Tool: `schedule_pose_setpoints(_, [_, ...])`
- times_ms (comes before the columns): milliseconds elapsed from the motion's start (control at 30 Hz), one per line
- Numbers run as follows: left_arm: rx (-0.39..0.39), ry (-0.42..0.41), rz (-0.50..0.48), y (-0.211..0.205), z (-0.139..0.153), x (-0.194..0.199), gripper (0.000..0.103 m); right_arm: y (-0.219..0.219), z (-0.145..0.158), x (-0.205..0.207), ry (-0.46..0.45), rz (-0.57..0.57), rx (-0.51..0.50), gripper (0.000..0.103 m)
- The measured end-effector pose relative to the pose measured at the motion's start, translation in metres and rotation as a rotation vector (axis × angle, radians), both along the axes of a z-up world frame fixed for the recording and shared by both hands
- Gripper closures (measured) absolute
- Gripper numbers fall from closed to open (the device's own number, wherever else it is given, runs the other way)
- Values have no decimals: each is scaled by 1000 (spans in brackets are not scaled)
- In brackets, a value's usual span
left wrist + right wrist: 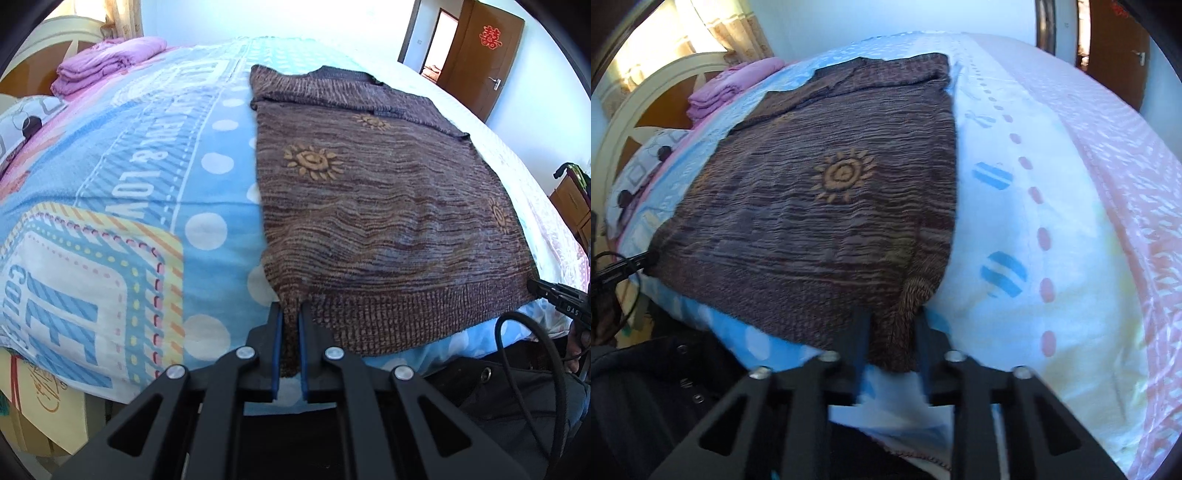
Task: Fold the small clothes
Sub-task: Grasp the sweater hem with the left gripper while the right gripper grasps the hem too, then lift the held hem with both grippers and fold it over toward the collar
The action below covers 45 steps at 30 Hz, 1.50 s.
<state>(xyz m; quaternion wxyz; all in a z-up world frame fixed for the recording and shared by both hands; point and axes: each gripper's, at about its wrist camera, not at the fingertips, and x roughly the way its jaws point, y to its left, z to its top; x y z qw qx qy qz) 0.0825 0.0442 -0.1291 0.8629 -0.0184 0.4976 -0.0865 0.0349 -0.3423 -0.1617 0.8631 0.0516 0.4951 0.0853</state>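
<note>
A brown knitted sweater with orange sun motifs lies flat on the bed, its ribbed hem towards me. My left gripper is shut on the hem's left corner, and a strip of knit runs back between its blue pads. The right wrist view is blurred. It shows the sweater with its right hem corner bunched between the fingers of my right gripper, filling the gap from side to side. The right gripper also shows at the hem's far right corner, and the left gripper at its far left.
The bed carries a blue, white and pink printed quilt. Folded purple bedding and a pillow lie by the headboard. A black cable and dark clothing sit below the bed edge. A brown door stands at the back right.
</note>
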Motion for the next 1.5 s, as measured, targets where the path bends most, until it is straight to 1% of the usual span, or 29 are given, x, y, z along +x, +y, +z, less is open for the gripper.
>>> schedule_pose_setpoints(67, [-2,-14,-9,0,4,-1,95,-3,2,-2,-7,3,41,95])
schedule_pose_setpoints(133, [-9,-29,-15,0,10,-2,95,-9,5,-2,-16,-5,94,96])
schedule_pose_setpoints(200, [-23,-44,-9,3,16,-2,95,-18,13,-5,-47,-17,171,97])
schedule_pose_setpoints(267, [-42,-63,4,7,24,-2,95,-25,23,-8,-88,-26,215,97])
schedule_pose_setpoints(467, [-74,-122,25,14,45,-3,95,-36,45,-15,-197,-55,289,97])
schedule_pose_setpoints(533, [-86,-144,15,13,53,-5,95,-38,49,-18,-218,-62,310,97])
schedule_pose_setpoints(700, [-105,-168,4,12,63,-2,95,-41,62,-19,-273,-75,353,97])
schedule_pose_setpoints(867, [-121,-191,23,19,71,7,95,-41,79,-19,-319,-73,364,98])
schedule_pose_setpoints(967, [-113,-214,25,20,76,13,95,-41,86,-15,-330,-74,360,98])
schedule_pose_setpoints(1100, [-124,-252,30,21,87,26,95,-39,96,-6,-346,-68,349,98])
schedule_pose_setpoints(1267, [-138,-291,36,23,99,38,95,-37,117,6,-393,-64,343,98])
schedule_pose_setpoints(1400, [-158,-304,42,26,108,49,95,-36,130,18,-423,-66,334,98])
schedule_pose_setpoints(1500, [-156,-323,45,25,115,56,95,-36,141,29,-443,-69,332,98])
